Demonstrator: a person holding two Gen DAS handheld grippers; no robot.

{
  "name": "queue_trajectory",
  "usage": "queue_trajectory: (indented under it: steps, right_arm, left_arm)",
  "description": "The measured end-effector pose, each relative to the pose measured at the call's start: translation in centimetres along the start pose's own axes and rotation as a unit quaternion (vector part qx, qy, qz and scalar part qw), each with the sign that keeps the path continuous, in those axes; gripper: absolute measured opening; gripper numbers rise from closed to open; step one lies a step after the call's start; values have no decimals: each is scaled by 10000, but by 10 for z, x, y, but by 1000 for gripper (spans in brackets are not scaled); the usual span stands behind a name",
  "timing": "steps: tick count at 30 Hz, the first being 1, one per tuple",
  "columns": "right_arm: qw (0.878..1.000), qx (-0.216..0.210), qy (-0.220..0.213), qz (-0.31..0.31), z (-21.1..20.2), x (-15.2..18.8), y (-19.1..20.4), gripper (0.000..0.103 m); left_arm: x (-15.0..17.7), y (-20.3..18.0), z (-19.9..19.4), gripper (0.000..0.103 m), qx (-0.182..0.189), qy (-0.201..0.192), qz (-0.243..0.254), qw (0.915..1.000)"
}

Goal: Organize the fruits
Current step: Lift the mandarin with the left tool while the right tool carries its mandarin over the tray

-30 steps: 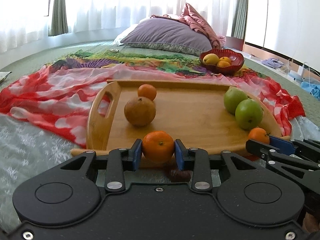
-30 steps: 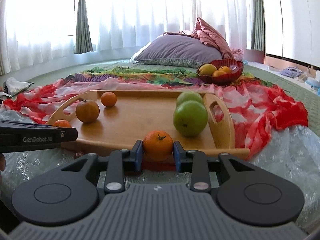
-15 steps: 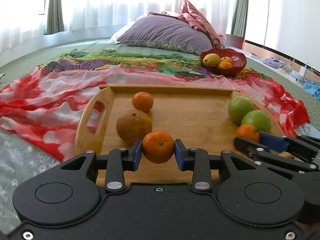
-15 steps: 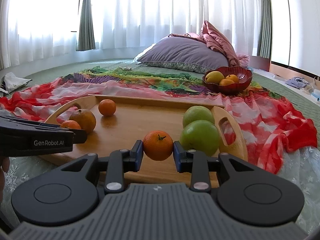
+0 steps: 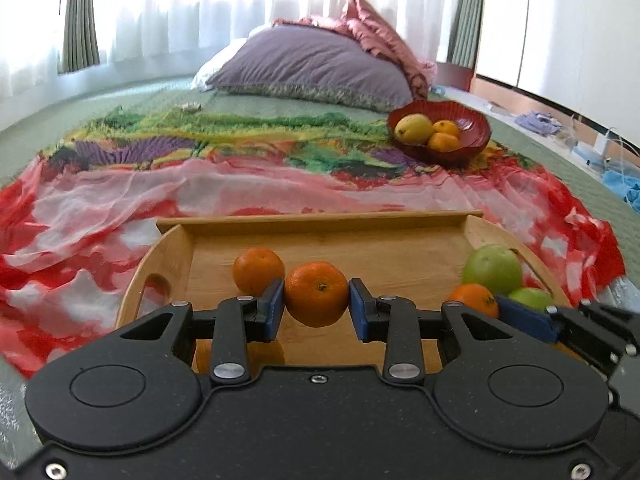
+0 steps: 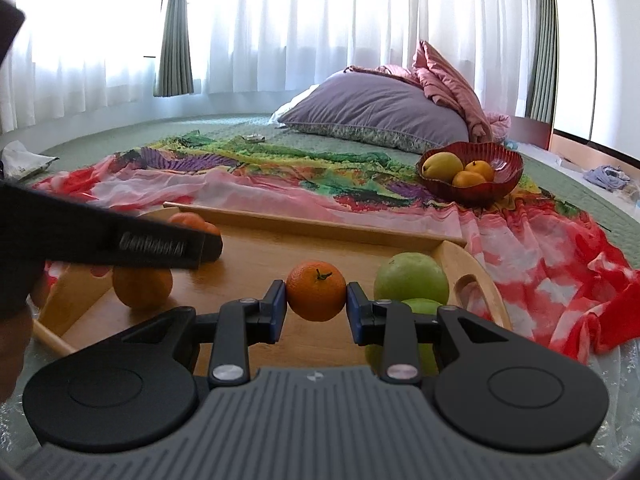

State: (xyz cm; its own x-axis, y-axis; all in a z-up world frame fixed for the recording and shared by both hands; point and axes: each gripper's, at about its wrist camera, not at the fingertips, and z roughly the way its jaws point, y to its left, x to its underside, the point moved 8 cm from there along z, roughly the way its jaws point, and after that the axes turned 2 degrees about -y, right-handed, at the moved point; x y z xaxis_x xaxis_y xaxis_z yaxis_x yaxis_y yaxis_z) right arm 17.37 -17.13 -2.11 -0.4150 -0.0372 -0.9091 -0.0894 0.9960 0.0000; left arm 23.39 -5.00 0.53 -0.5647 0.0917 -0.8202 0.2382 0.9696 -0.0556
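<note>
fruits: two mandarins are in the grippers, the rest sit on the wooden tray (image 5: 320, 222) or in the red bowl (image 5: 472, 142).

left gripper (image 5: 317, 306): blue pads clamped on a mandarin (image 5: 316, 294), one pad on each side, fruit clear of the tray floor and above it. just behind its left pad, a second orange (image 5: 258, 270) rests on the tray. lower left, partly hidden under the gripper body, a sliver of another orange fruit shows; kind not clear.

right gripper (image 6: 316, 306): pads likewise closed on a mandarin with stem (image 6: 316, 290), stem turned up toward the camera, fruit held above the tray. two green apples (image 6: 412, 276) lie just right of it by the tray's right handle; the nearer one is mostly hidden behind the gripper's finger.

in the left view the right gripper enters from the right edge with its mandarin in front of the apples. in the right view the left gripper crosses the left side, blurred, over a brownish-orange fruit (image 6: 142, 290) on the tray.

red bowl well beyond the tray on the patterned cloth (image 5: 120, 208), holding a yellow fruit (image 5: 414, 128) and two small oranges.
</note>
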Motion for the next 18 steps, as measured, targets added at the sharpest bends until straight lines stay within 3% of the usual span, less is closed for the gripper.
queue_trajectory:
  steps: [7, 13, 18]
  right_arm:
    - [9998, -57, 166, -52, 11, 9, 2, 37]
    - [9996, -84, 265, -92, 16, 16, 5, 37]
    - [9994, -94, 308, -98, 18, 17, 6, 37]
  left_arm:
    - [8, 8, 25, 33, 84, 427, -93, 9990]
    - [13, 1, 31, 33, 85, 477, 149, 9987]
    - [14, -10, 39, 33, 319, 689, 262, 9968]
